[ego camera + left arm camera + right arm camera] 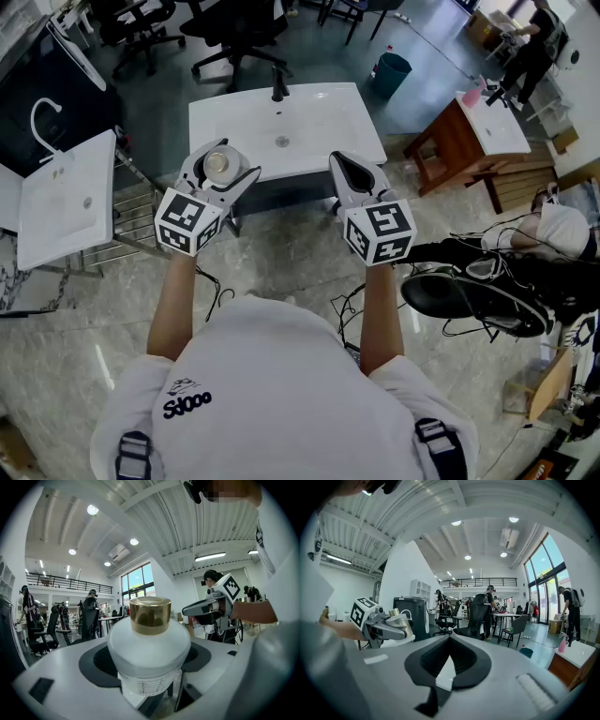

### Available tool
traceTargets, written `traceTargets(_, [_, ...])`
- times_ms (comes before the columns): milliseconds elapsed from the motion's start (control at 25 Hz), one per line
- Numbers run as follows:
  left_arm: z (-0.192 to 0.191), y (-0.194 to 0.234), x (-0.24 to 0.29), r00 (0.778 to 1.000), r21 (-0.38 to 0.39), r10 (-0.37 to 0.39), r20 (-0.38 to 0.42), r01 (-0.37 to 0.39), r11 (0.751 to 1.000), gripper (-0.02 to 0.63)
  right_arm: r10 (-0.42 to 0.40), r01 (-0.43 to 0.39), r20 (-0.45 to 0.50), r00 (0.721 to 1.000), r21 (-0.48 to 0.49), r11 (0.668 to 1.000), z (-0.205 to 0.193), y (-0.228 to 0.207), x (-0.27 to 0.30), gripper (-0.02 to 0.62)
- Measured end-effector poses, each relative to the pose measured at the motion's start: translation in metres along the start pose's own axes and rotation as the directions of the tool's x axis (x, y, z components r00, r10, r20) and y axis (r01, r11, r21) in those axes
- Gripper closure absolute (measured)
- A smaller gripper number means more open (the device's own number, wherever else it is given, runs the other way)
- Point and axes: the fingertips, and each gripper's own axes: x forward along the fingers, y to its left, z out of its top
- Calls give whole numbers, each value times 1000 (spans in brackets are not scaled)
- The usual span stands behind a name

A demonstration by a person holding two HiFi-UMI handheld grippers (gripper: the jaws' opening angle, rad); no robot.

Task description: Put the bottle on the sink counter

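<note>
Left gripper (pixel 225 161): jaws stand wide and clamp a bottle (pixel 149 653) between the pads. The bottle is frosted white with a gold cap (pixel 150 615). It is upright, cap uppermost, and carried clear of any surface. Both jaws bear on its shoulders.

Right gripper (pixel 450 638): jaws drawn together, tips meeting, nothing between them. In the head view it is level with the left gripper, at its 3 o'clock and apart from it.

Sink counter (pixel 319 127): white, at 12 o'clock from both grippers. In the head view the bottle overlaps the counter's front edge near its 7 o'clock corner. The right gripper's tips overlap the same edge near the 5 o'clock corner. A black faucet (pixel 278 86) stands at the counter's 12 o'clock side, with the drain (pixel 281 142) just below it.

Surroundings: a second white sink (pixel 56 202) lies at 9 o'clock from the left gripper. A wooden table (pixel 450 145) stands at 2 o'clock from the right gripper, and a teal bin (pixel 391 73) at 1 o'clock.
</note>
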Motion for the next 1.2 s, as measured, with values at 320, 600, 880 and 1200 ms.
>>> traceTargets(320, [-1,-15,17,999,-2,-33,-24,33,999,265,-32,31,-4,999,-26,999,-2,-14,-1,586])
traceTargets(600, [-4,-32,31,998,-15,-40,-38,40,999,264,14,-22,60,998,129,991,-5,-33,-16,588])
traceTargets(880, [-11,-47,40,999,-35,-31,-41,29,999,264,62,-63,9,998,91,994,-23,-36,-19,588])
traceTargets(1200, [-20,-54,62,998,-29,-46,-48,44,999,264,68,-67,-3,998,87,994,-41,-54,-17,586])
